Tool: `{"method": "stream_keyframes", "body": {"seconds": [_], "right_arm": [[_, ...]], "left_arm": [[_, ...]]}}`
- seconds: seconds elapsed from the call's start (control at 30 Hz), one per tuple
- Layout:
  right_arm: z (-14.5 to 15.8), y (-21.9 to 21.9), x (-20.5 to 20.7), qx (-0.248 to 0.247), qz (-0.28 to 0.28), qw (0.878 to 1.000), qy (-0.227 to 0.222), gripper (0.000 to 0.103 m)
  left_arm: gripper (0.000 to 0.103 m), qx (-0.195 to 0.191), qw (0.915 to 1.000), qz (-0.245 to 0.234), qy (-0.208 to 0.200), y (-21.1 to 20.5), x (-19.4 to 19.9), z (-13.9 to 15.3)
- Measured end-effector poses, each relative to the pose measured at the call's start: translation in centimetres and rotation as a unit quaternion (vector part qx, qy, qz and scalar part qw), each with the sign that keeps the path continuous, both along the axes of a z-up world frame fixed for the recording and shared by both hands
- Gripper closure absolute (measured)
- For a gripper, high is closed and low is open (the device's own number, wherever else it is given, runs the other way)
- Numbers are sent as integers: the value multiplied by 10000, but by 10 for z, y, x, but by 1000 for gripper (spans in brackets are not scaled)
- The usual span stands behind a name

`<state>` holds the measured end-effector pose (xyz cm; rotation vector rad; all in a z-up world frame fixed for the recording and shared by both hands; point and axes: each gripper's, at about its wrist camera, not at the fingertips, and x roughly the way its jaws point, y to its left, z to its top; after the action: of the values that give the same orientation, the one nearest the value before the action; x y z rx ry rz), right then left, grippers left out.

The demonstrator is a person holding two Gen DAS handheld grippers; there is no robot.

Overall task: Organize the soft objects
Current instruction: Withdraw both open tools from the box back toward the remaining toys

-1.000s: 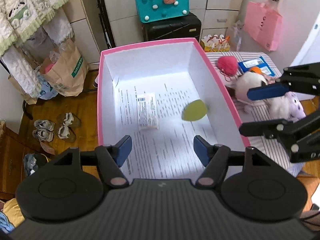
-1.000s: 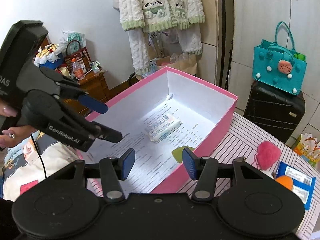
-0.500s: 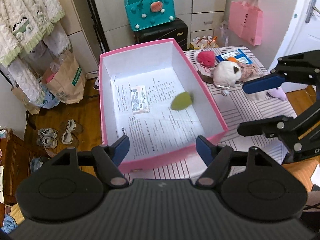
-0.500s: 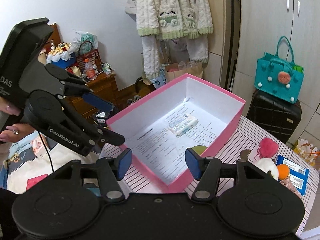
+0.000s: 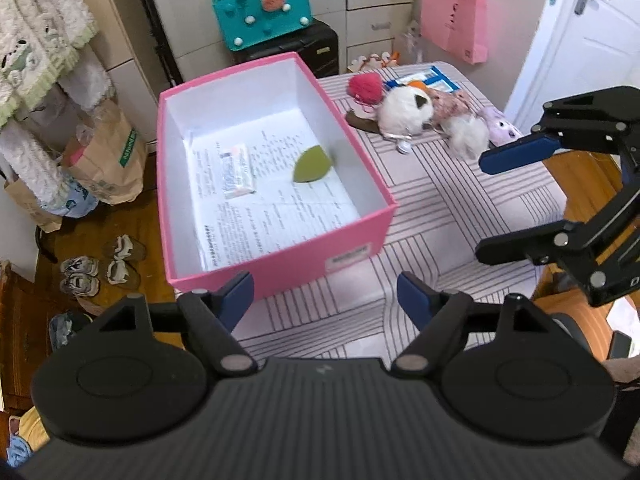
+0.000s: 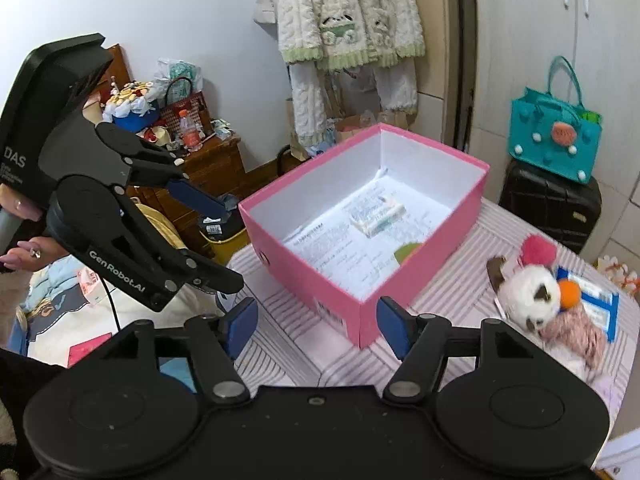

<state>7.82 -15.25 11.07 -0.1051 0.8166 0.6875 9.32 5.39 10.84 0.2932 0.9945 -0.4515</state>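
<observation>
Two grippers hang over a striped counter [image 5: 440, 208] with their jaws spread wide and nothing between them. The left gripper [image 5: 325, 300] sits at the bottom centre of its own view, just short of the near wall of the pink box [image 5: 320, 258]. The right gripper [image 6: 318, 326] points at the box's near corner. The soft toys lie well apart from both: a white plush [image 5: 406, 112], a pink pom-pom [image 5: 365, 86] and a lilac plush [image 5: 500, 130] cluster in the upper right of the left view, beside the box's right wall. Bare striped cloth lies between that cluster and the jaws. Inside the box, a green piece [image 5: 311, 165] and a small packet [image 5: 237, 170] rest on printed paper. Only the right view shows the orange ball [image 6: 569, 293] plainly against the plush.
</observation>
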Motion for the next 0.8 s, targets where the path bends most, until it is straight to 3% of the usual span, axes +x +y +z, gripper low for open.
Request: {"method": "stream_keyframes", "body": {"seconds": [0.2,0.33,0.4,0.6,0.8], "right_arm": [[-18,-24,-21,-32,-236,9996,137,29],[-31,-41,-32,25,-340,9990,273,23],[-39,-53,-37,56,-447,9986,285,20],[-69,-88,-38,-28,-893,9956,295,17],[-98,-120,-48,-225,-1285,9914,-51,17]], "left_arm": [[25,72,9996,-195,211,-17,-8,-19],[22,-91,9984,-415,374,-35,-6,-33],[17,-161,9981,-486,335,-43,-8,-40],[16,-86,9978,-594,275,-67,-11,-68],[13,-214,9981,-567,44,-90,-10,-87]]}}
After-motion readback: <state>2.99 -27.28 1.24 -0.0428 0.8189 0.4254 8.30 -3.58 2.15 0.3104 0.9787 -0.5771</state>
